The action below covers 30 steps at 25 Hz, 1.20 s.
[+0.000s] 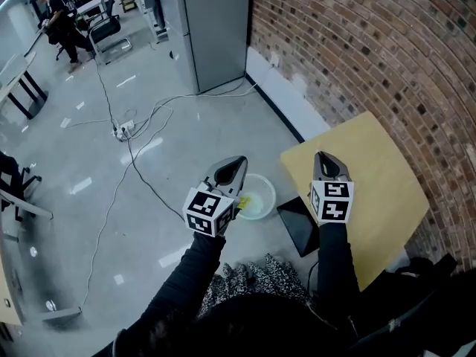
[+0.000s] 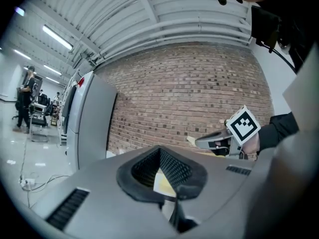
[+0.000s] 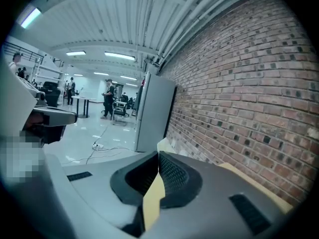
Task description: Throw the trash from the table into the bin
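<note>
A yellow scrap of trash (image 1: 245, 200) lies in the pale bin (image 1: 265, 187) on the floor at frame centre, just left of the table (image 1: 387, 192). It seems to have been dropped there already.

The left gripper (image 1: 236, 162) hangs over the bin's left rim with its jaws together at the tips. A pale yellow patch shows through the gap behind them, probably the bin below and not a held thing.

The right gripper (image 1: 321, 156) is shut and empty over the table's left corner, likely searching for more trash. The visible tabletop is bare yellow.

A dark slab (image 1: 297, 225) sits by the table's lower edge. A brick wall (image 1: 357, 43) curves across the upper right, cables (image 1: 123, 136) cross the glossy grey floor (image 1: 149, 222), and a grey cabinet (image 1: 216, 28) stands at top centre.
</note>
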### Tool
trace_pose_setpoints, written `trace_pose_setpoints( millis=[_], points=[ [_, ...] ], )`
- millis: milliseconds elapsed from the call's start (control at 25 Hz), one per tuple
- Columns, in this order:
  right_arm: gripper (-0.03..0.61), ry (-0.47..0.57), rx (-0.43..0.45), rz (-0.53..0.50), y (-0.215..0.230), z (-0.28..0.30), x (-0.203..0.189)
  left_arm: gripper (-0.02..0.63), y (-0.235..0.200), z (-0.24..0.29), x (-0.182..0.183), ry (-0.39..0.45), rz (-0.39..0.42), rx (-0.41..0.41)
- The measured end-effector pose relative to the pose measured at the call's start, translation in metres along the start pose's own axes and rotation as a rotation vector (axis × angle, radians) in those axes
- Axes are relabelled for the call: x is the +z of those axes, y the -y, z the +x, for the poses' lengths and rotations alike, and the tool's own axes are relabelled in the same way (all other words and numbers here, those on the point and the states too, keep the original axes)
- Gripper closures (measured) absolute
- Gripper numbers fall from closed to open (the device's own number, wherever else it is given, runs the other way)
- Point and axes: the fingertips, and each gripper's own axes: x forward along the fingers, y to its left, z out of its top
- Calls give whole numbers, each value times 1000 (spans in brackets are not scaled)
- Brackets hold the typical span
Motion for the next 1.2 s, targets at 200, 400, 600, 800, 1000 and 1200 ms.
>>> trace_pose_setpoints(
  millis=[200, 400, 600, 800, 1000, 1200],
  points=[
    [563, 15, 91, 9, -40, 22, 0, 607, -17, -4, -12, -13, -14, 47],
    [563, 9, 174, -2, -69, 51, -8, 607, -35, -2, -24, -34, -16, 90],
    [563, 2, 240, -20, -82, 79, -15, 607, -54, 9, -26, -60, -19, 142],
    [563, -11, 281, 6, -89, 104, -23, 607, -62, 31, -26, -78, 8, 133],
    [563, -35, 321, 8, -102, 123, -40, 607, -68, 47, -48, -111, 3, 123],
    [563, -84, 372, 32, -119, 133, -70, 607, -74, 57, -78, -146, -30, 120]
  ],
)
